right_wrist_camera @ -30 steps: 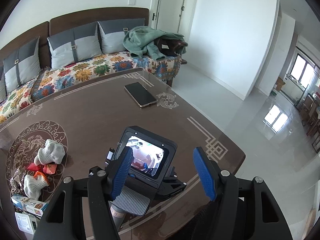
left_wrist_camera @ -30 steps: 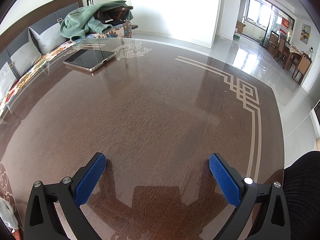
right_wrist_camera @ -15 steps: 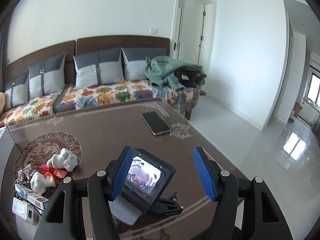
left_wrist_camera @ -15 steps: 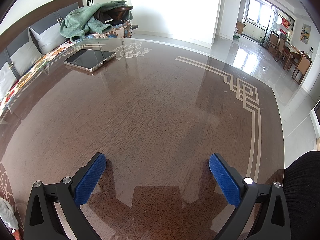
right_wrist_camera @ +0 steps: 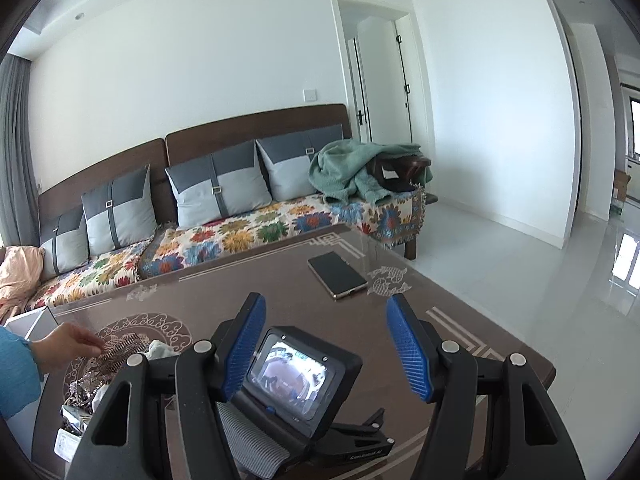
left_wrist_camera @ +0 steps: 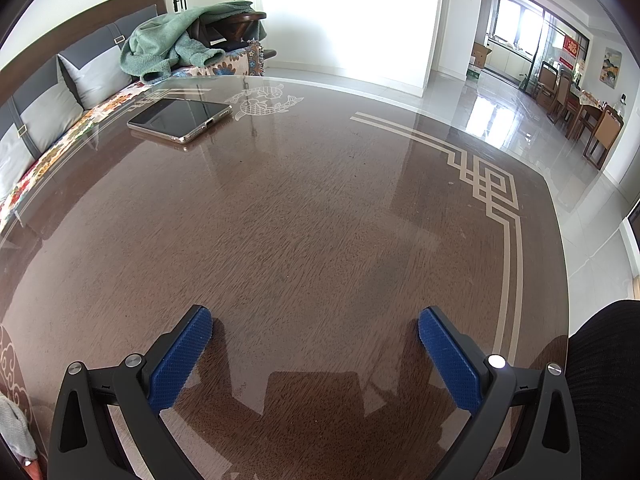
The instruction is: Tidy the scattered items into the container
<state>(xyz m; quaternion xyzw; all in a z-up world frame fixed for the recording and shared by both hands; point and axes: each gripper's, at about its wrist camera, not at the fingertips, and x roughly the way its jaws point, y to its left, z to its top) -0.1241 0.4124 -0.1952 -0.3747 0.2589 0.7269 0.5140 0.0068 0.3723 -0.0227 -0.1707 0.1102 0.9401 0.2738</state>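
Your glossy brown table (left_wrist_camera: 320, 220) carries a flat phone (left_wrist_camera: 180, 118) far ahead-left of your left claw (left_wrist_camera: 316, 336), jaws apart. Crinkly scattered items (right_wrist_camera: 92, 380) lie left of your right claw (right_wrist_camera: 326, 344), apart above a screen (right_wrist_camera: 294, 376).

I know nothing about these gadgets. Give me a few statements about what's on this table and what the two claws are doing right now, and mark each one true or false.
1. The left claw is open with nothing between its blue pads. True.
2. The right claw is clamped on the phone. False: it is open and empty, and the phone lies flat on the table, apart from it.
3. A bare hand reaches toward the pile of small items. True.
4. The green blanket lies on the table. False: it is heaped at the end of the sofa.
5. A screen glows on the device below the right claw. True.
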